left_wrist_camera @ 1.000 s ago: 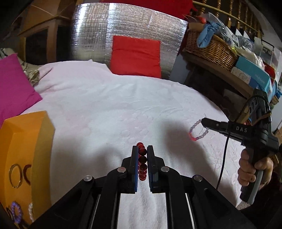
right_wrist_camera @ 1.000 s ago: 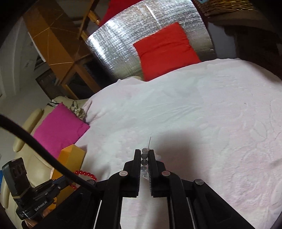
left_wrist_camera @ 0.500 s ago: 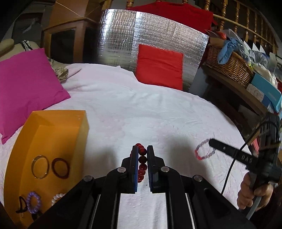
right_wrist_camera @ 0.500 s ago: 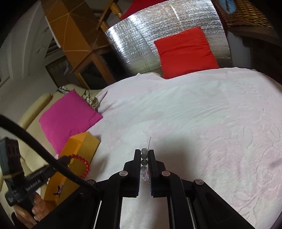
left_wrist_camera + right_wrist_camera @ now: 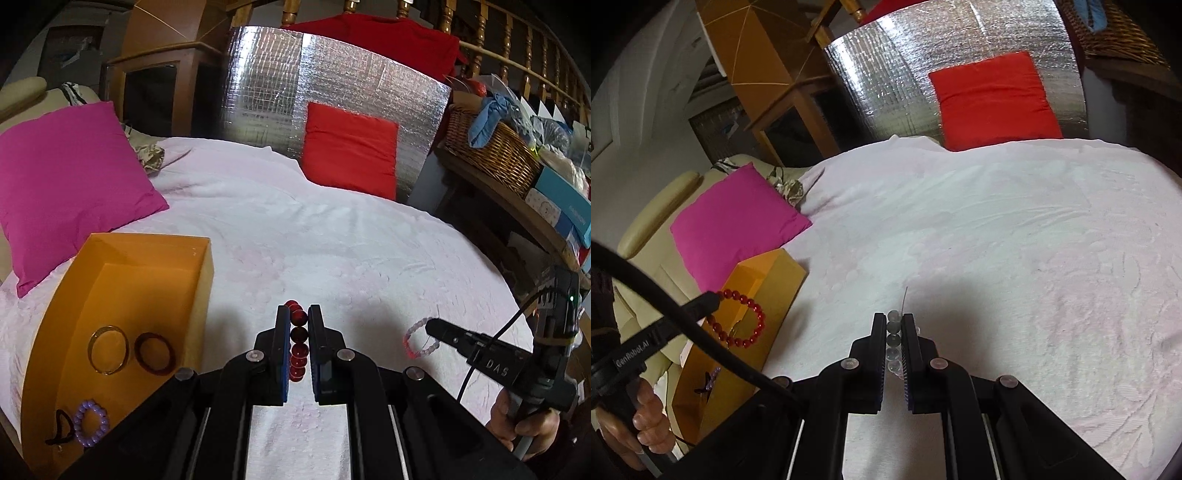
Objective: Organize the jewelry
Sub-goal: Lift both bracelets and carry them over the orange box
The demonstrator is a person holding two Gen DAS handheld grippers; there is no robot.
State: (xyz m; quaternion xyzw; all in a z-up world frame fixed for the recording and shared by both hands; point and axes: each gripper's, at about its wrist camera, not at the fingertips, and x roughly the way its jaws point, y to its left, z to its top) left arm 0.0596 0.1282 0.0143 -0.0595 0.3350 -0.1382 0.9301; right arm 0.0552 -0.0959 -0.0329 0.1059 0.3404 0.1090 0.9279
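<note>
My left gripper [image 5: 298, 314] is shut on a red bead bracelet [image 5: 297, 339] and holds it above the white bedspread, just right of the open orange box [image 5: 147, 251]. The box holds a gold bangle [image 5: 109, 350], a dark red bangle [image 5: 154, 353], a purple bead bracelet [image 5: 90, 422] and a black hair tie. My right gripper [image 5: 894, 321] is shut on a clear and pink bead bracelet [image 5: 893, 343], also seen hanging from it in the left wrist view [image 5: 419, 338]. In the right wrist view the left gripper's red bracelet [image 5: 738, 317] hangs beside the box [image 5: 775, 280].
A magenta pillow [image 5: 62, 184] lies behind the box. A red cushion [image 5: 351, 155] leans on a silver foil panel [image 5: 295, 92] at the far edge. A shelf with a wicker basket [image 5: 491, 155] and boxes stands to the right.
My left gripper has swung left with the red bracelet, bringing the orange box into fuller view. My right gripper has come nearer with its bracelet. Both stay shut.
</note>
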